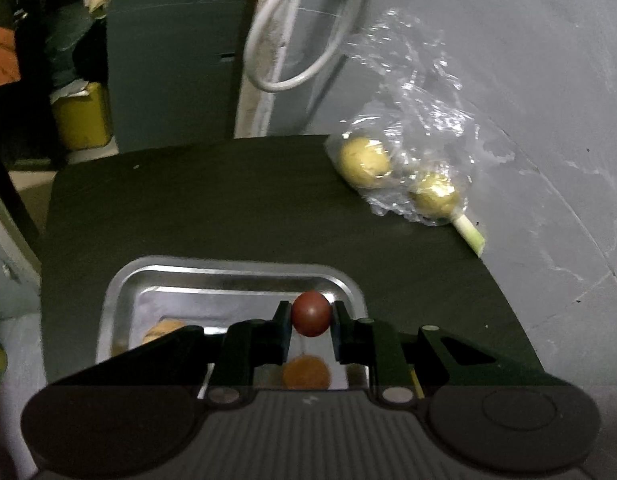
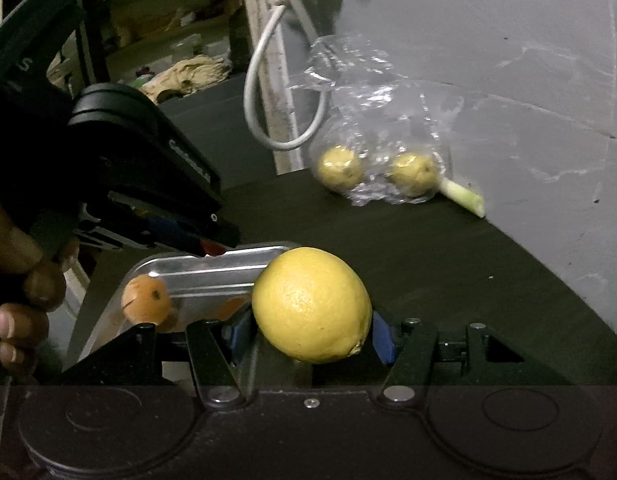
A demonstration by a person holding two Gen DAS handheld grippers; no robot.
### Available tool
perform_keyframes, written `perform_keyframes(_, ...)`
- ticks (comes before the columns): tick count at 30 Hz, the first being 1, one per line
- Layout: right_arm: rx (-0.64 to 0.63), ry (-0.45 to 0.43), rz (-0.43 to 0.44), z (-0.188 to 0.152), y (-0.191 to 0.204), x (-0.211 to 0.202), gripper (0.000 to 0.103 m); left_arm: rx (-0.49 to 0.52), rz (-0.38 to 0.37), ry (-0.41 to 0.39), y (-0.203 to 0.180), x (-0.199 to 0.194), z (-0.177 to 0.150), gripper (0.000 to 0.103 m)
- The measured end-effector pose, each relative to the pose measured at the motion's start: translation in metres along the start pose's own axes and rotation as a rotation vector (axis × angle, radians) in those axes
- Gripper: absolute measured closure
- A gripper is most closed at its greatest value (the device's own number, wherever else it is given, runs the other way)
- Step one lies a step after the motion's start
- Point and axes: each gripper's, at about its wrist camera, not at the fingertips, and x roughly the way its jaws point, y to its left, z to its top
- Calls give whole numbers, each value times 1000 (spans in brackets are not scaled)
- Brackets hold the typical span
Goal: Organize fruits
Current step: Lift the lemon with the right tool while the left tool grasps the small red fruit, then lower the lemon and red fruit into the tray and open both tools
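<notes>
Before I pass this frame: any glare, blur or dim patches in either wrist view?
Left wrist view: glare on the plastic bag and metal tray, dim left background, small red fruit sharp. Right wrist view: lemon sharp, the orange fruit blurred, fisheye bending the table edge.

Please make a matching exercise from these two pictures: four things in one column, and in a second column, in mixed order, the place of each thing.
Things:
1. lemon
2. small red fruit
3. two yellow-green fruits
4. orange fruit

Places:
A. inside the clear plastic bag on the dark table
B. between the fingers of the left gripper
C. lying in the metal tray
D. between the fingers of the right gripper

Pairs: 1-D, 2-B, 3-A, 4-C
</notes>
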Motion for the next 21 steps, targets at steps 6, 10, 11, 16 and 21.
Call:
perform_keyframes(6, -21, 19, 29, -7, 17, -2, 42, -38, 15, 3, 20, -14, -13, 81)
perform_keyframes(10, -30, 37, 32, -12, 26, -3, 42, -57, 28, 6, 33, -25, -23, 81)
perform_keyframes(11, -33, 43, 31, -13, 28, -2, 42, -61, 31, 7, 36, -27, -26, 81)
perform_keyframes(16, -41, 57, 30, -14, 34, 0, 42, -88, 43, 25, 48, -31, -38, 81)
perform_keyframes(21, -53, 55, 27, -14, 39, 3, 42, -97, 51, 43, 56, -30, -47, 81)
